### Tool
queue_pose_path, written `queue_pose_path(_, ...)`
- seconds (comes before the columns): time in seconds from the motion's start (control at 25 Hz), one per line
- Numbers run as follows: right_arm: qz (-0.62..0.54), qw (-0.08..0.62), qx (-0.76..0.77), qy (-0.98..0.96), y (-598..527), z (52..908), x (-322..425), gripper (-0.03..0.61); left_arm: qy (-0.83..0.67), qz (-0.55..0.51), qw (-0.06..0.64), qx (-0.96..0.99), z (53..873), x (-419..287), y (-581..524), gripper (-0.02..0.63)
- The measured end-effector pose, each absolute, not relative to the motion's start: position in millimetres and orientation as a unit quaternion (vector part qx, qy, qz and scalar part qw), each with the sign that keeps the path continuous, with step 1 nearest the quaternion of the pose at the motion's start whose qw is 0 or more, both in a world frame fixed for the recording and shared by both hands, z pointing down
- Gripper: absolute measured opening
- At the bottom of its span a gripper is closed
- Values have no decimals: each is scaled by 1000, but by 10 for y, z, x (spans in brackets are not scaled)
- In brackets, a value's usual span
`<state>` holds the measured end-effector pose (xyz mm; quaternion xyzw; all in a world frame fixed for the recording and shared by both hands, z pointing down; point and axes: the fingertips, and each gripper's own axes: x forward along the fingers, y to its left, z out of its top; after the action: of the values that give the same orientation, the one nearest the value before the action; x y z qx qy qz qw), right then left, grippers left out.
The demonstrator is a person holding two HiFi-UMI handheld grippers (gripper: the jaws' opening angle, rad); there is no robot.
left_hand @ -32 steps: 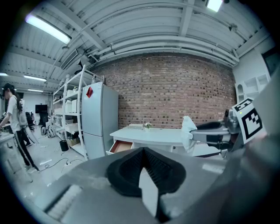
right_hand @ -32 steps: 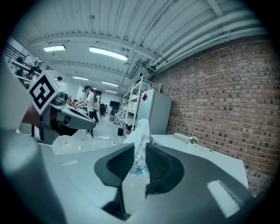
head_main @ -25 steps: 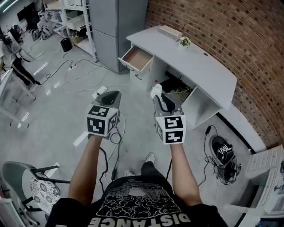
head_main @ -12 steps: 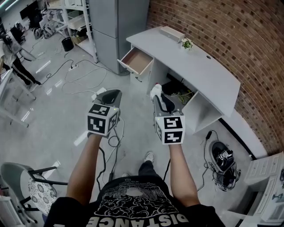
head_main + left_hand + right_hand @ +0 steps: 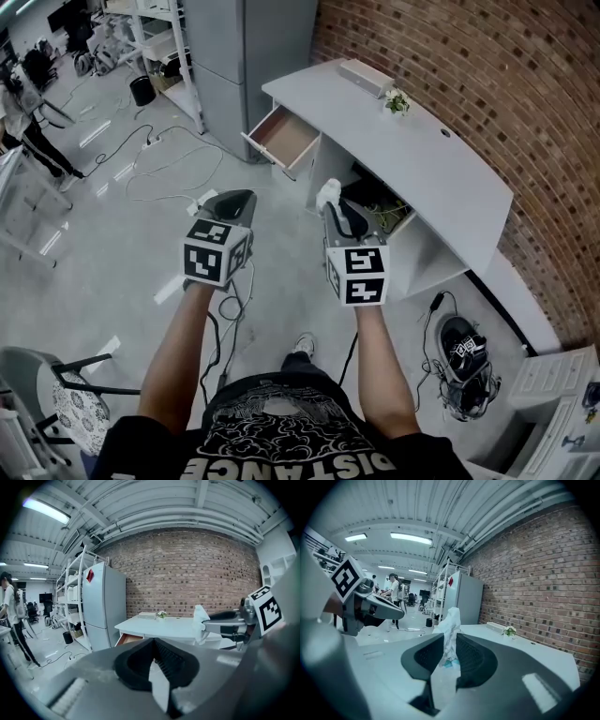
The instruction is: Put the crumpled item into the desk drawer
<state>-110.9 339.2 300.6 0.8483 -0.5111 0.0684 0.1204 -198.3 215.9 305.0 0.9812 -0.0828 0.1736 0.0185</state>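
Seen from above, a person stands on a grey floor with both arms stretched forward and a gripper in each hand. The right gripper has its fingers clenched on a crumpled white tissue. The tissue sticks up past the fingertips and is held in the air, well apart from the drawer. The left gripper is held level beside the right one, and its fingers are pressed together at the tips with nothing between them.

Ahead stands a long pale table set against a red brick wall. At the table's far end a drawer is pulled out toward the floor space, its brown inside showing. On the tabletop, near the wall, lie a flat pale box and a small potted plant. A tall grey cabinet stands just beside the drawer end of the table.

Loose cables trail across the floor to the left. A chair with a patterned seat sits at the lower left corner — and another person stands far off at the upper left.
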Motion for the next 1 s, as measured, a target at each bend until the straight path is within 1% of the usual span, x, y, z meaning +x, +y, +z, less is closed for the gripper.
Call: queue_pose_path(1.0,73,115,831,-539,3476,3059,257,81,-108,183,14,977,3045,-595,2302,0)
